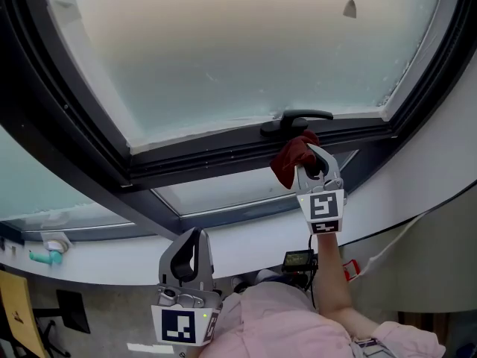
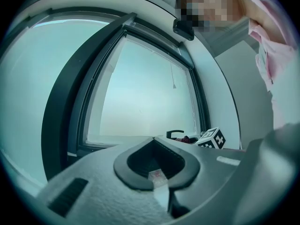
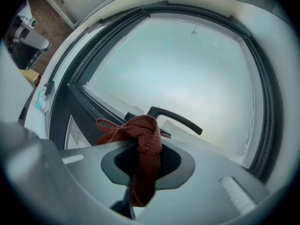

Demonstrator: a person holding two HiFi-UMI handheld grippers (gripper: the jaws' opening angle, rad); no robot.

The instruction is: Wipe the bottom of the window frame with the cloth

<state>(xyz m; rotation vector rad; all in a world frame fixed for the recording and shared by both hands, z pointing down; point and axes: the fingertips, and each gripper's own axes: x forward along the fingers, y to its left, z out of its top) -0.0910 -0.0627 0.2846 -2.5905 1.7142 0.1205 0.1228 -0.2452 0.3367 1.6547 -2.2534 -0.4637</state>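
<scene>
A dark red cloth point(image 1: 292, 157) point(image 3: 140, 139) is bunched in my right gripper point(image 1: 313, 162) point(image 3: 143, 161), whose jaws are shut on it. The cloth hangs just in front of the dark bottom rail of the window frame point(image 1: 223, 159) point(image 3: 93, 109), right below the black window handle point(image 1: 298, 118) point(image 3: 176, 118); I cannot tell whether it touches the rail. My left gripper point(image 1: 192, 253) point(image 2: 157, 172) is held low, near the white sill, well left of the cloth, jaws shut and holding nothing. In the left gripper view the right gripper's marker cube point(image 2: 212, 138) shows far off.
The frosted pane point(image 1: 246, 43) fills the frame above. A white sill point(image 1: 112, 256) runs below the window. A blind cord pull point(image 1: 350, 6) hangs at the upper right. A teal and white object point(image 1: 49, 250) sits on the sill's left end. A small black device point(image 1: 298, 259) lies under the sill.
</scene>
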